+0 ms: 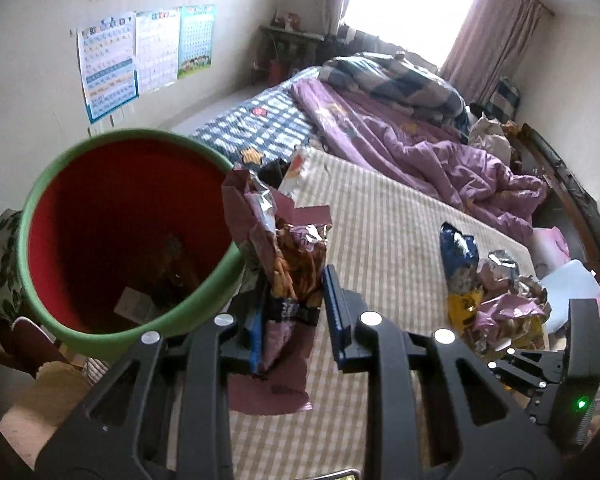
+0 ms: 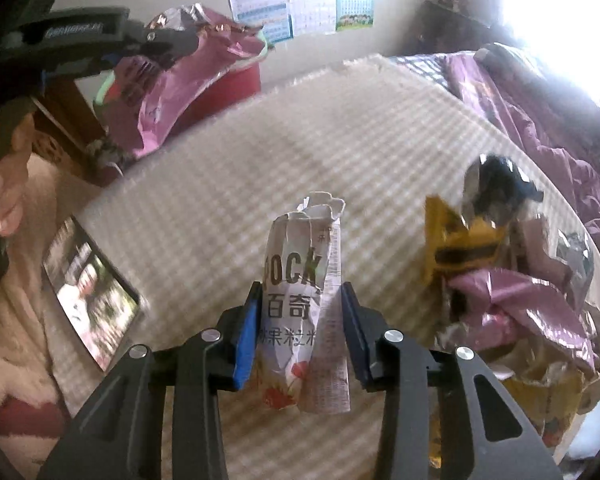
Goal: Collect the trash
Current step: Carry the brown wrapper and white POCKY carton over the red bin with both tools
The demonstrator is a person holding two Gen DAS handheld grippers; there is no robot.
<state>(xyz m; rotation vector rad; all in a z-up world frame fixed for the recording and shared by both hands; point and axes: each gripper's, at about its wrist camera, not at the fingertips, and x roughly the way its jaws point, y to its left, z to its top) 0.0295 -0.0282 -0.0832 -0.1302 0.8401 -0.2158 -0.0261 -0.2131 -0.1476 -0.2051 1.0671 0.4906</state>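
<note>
so the room's pretty lived in: bed (image 1: 384, 216) with a beige checked mattress cover, crumpled purple duvet (image 1: 412, 148) bunched toward the window side, a blue plaid blanket (image 1: 396, 76) behind it. three kids' learning posters (image 1: 140, 56) on the wall, pinkish curtains (image 1: 496, 28) by the bright window, and a tablet (image 2: 88, 292) lying at the mattress edge

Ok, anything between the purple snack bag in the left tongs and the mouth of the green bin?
Nothing visible. The purple snack bag hangs from the left tongs right beside the green bin, whose open mouth faces it. Only the near rim lies between them.
</note>
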